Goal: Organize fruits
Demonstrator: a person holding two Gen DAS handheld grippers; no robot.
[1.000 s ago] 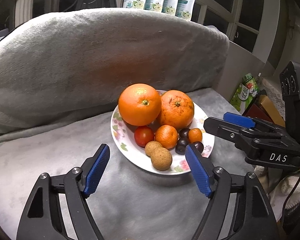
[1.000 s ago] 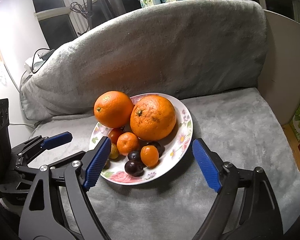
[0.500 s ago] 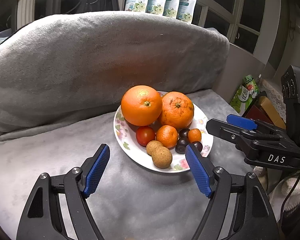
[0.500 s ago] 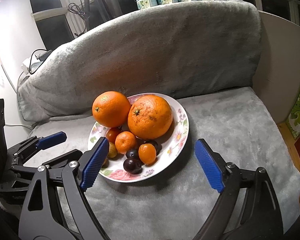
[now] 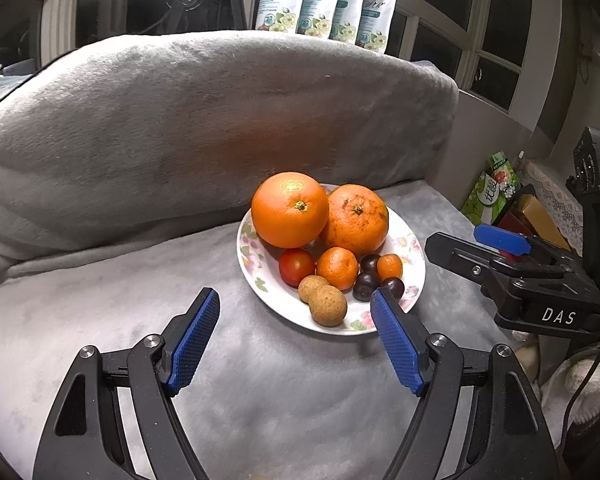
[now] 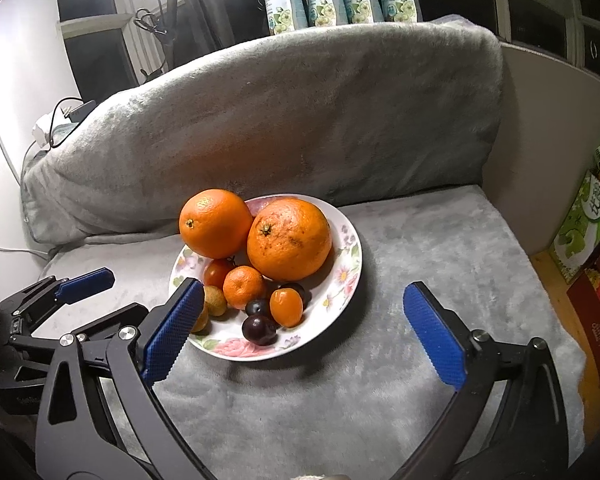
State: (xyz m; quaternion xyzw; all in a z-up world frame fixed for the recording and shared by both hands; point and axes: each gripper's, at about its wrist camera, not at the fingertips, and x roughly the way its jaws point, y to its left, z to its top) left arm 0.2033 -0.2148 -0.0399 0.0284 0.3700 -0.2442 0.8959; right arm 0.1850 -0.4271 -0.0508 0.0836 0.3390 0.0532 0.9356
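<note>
Left wrist view: floral plate [image 5: 414, 254] of fruit on grey blanket [image 5: 100, 300]. Left gripper [image 5: 294, 340] and right gripper [image 6: 300, 332] both spread wide, empty, just short of plate. Oranges [image 5: 290, 210] look heavy, firm: grip across middle. Plums [image 6: 259, 330] small, smooth, likely slippery, bruise easily.

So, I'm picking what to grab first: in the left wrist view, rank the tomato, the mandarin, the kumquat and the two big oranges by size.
1. Two big oranges: too alike to rank.
2. Mandarin.
3. Tomato, slightly smaller.
4. Kumquat.
</note>
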